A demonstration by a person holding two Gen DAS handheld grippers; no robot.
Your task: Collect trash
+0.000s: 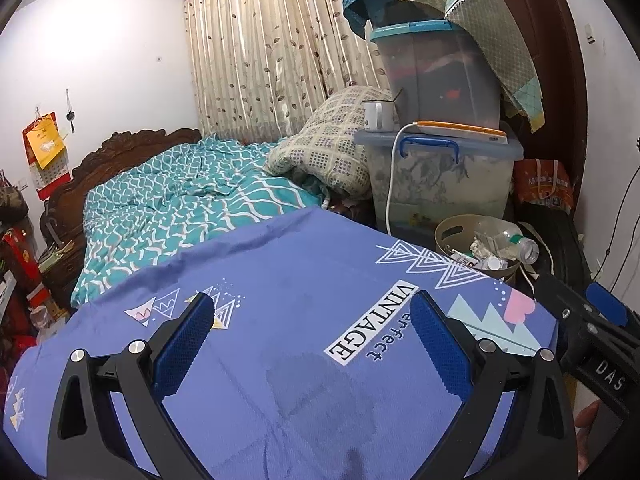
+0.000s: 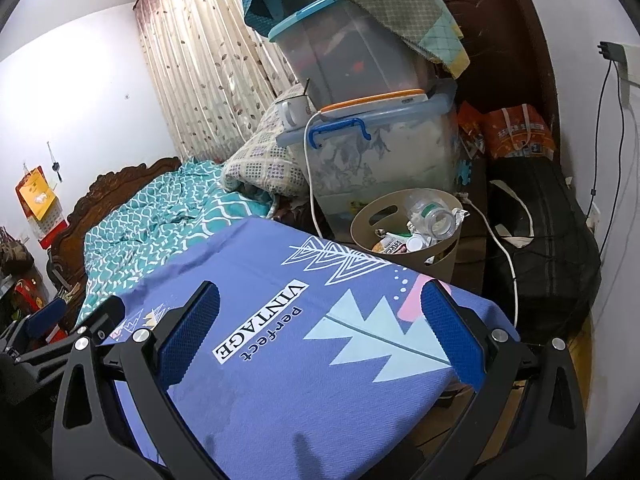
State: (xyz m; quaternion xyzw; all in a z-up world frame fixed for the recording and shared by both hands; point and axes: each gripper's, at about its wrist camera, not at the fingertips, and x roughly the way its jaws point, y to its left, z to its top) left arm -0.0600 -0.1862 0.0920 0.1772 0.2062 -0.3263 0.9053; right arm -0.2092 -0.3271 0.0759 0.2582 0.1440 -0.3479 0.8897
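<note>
Beside the bed, a round beige bin [image 2: 404, 216], its base hidden behind the purple printed sheet [image 2: 304, 344], holds a clear crumpled bottle [image 2: 434, 216] and wrappers, while the left gripper [image 1: 312, 314] and right gripper [image 2: 320, 306] hover wide apart, empty.

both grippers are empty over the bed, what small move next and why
Probably ease the right hand-held gripper forward toward the beige trash bin past the bed's corner. Its jaws are open and empty, and the bin, holding a clear bottle, lies nearer it than the left hand-held gripper.
</note>
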